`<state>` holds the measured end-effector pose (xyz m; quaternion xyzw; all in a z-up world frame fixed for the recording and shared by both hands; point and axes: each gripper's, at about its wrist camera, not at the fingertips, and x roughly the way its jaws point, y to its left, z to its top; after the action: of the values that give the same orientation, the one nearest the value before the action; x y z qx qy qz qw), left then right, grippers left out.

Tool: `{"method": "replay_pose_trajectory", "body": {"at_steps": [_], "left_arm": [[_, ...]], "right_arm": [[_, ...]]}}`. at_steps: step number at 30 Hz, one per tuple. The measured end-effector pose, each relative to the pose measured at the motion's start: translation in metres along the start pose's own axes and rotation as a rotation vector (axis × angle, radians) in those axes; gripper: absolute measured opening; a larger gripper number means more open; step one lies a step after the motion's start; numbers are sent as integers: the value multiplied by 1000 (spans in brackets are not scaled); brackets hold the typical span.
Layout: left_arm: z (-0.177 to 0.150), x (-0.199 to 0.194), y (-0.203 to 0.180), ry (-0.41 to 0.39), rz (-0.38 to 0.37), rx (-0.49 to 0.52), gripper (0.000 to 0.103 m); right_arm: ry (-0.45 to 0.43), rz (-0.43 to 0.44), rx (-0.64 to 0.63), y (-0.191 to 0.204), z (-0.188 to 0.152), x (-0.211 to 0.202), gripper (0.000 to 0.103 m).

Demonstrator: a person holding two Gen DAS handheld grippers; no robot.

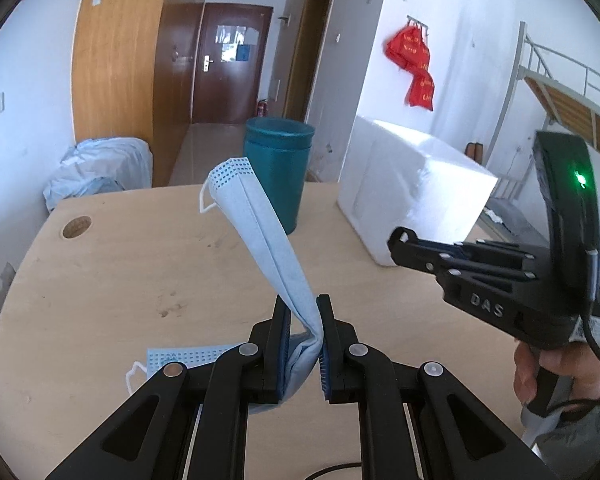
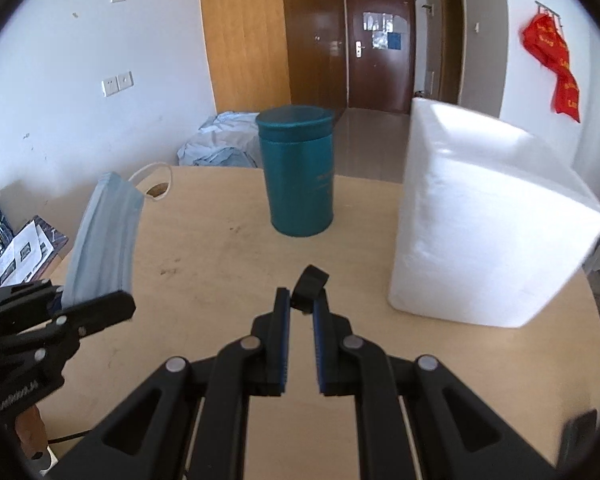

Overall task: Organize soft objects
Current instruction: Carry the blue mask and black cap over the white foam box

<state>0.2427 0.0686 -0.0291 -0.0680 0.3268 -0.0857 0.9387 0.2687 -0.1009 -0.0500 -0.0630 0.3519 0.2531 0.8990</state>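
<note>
My left gripper (image 1: 302, 312) is shut on a light blue face mask (image 1: 260, 236), pinched near its middle above the wooden table (image 1: 140, 264). One end of the mask stands up with its white ear loop, and the other end hangs at the lower left of the fingers. The right wrist view shows the same mask (image 2: 104, 232) rising from the left gripper (image 2: 116, 304) at the left edge. My right gripper (image 2: 302, 300) is shut on a small black item (image 2: 310, 280) at its fingertips. In the left wrist view the right gripper (image 1: 400, 240) hovers to the right, over the table.
A teal lidded canister (image 2: 298, 176) stands at the table's far middle, with a large white foam box (image 2: 492, 220) to its right. A round cable hole (image 1: 76, 227) is at the far left of the table. Papers (image 2: 24, 252) lie beyond the left edge.
</note>
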Motion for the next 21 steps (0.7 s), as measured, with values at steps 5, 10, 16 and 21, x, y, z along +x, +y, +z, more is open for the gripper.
{"method": "replay_pose_trajectory", "body": {"at_steps": [5,10,16,21], "left_arm": [[8,-6,-17,-17,-25,16,13],[19,-10,-31,-42,-48,37,13],[26,-13,-50,-60,-75,61,13],[28,-18,-63,-65,-88,76,13]], "right_arm": [[-37,-26,12,-11,-3,-28,13],[-77,-52,24,-19,-3,-51,13],[-112,-71,37,-28,-5,-72,13],[-128,-85,45,-31,-10,-85,13]]}}
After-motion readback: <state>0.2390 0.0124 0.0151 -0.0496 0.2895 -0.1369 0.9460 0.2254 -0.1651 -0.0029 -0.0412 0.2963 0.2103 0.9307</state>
